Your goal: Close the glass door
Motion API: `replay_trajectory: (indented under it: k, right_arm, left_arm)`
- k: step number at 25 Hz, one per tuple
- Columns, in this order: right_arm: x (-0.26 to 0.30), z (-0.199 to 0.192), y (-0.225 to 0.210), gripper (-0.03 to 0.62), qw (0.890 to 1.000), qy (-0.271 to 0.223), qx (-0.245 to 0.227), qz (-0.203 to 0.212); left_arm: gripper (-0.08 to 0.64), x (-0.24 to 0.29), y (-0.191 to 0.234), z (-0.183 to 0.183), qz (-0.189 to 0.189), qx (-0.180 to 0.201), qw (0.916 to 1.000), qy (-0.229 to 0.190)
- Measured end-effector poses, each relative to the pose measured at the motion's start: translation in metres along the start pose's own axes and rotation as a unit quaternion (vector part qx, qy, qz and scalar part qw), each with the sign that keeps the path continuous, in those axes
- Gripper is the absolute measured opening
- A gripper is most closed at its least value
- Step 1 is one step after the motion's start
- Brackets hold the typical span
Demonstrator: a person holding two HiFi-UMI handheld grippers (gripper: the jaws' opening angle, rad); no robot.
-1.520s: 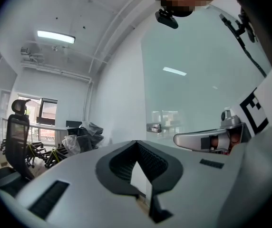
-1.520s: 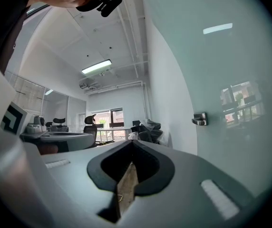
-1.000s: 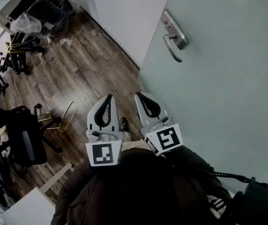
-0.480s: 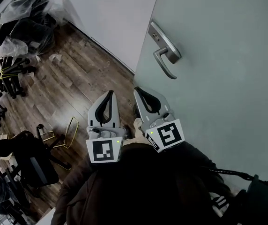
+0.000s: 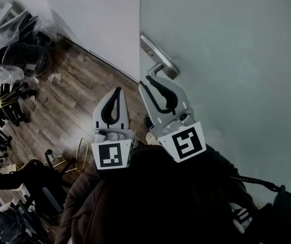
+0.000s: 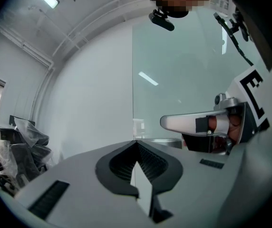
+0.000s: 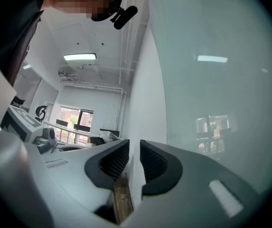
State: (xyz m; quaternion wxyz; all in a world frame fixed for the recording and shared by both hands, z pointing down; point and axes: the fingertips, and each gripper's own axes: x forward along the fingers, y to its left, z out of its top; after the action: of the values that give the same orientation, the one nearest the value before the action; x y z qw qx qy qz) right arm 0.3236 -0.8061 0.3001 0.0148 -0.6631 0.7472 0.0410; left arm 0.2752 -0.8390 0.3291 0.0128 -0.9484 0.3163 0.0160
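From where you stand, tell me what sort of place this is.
Probably an office, perhaps one being fitted out: a frosted glass door with a lever handle, a wood-plank floor, and office chairs bunched together, some under plastic.

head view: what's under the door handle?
Right tongs, tips showing just below the door handle; contact can't be judged. Left of them, wood floor. The tongs cover the glass door's edge further down.
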Motion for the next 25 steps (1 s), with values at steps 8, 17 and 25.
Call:
replay_trajectory:
  k: [8, 17, 25]
  right_arm:
    - [-0.005, -0.005, -0.027, 0.057, 0.996, 0.022, -0.086, -0.024]
    - [-0.007, -0.081, -0.048, 0.075, 0.989, 0.138, -0.022, -0.041]
    - [-0.031, -0.089, -0.025, 0.069, 0.99, 0.136, -0.016, -0.032]
  left_arm:
    - [-0.003, 0.034, -0.027, -0.008, -0.039, -0.003, 0.9991, 0.015]
    - [-0.003, 0.032, -0.029, -0.023, -0.048, -0.009, 0.9982, 0.035]
    - [-0.003, -0.014, -0.033, -0.025, -0.041, -0.001, 0.9985, 0.035]
